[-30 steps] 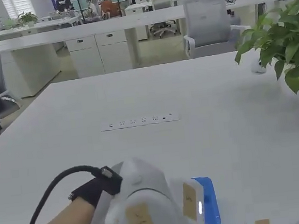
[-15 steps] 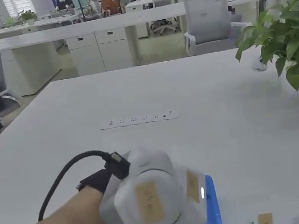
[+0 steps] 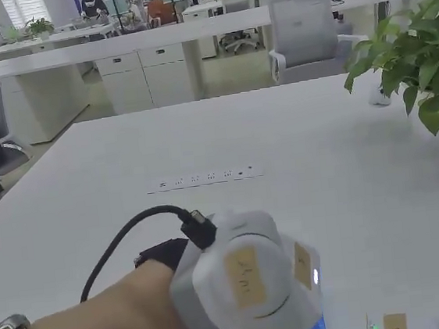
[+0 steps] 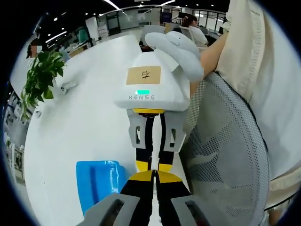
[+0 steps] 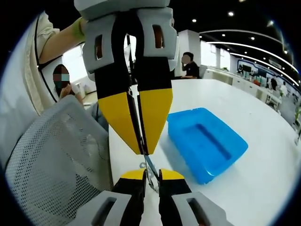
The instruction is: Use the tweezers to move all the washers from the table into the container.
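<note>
Jaws of the left gripper (image 5: 142, 149) come down from the top of the right gripper view. They are pressed together, with the thin metal of the tweezers (image 5: 149, 168) running out below their yellow tips. That blade drops into the right gripper (image 5: 151, 176) at bottom centre, whose jaws close around it with a sliver of gap. We read both as clamped on the tweezers, though we cannot tell how firmly the right one bites.

Across that view from left to right, a mesh chair (image 5: 51, 155) stands at lower left and the edge of the desk (image 5: 249, 188) runs just beside the two grippers. The blue container (image 5: 207, 141) sits on the desk at centre right, near the jaws but apart from them. A tiny ring-like speck by the tweezers may be a washer, but it is too small for us to tell.

We judge this to be a handover or re-seating of the tool. If one side lets go before the other holds firm, the tweezers could twist or slip. So near the desk edge, they might fall toward the chair. A skewed grip could also leave the tips crossing, so that a washer squirts away.
</note>
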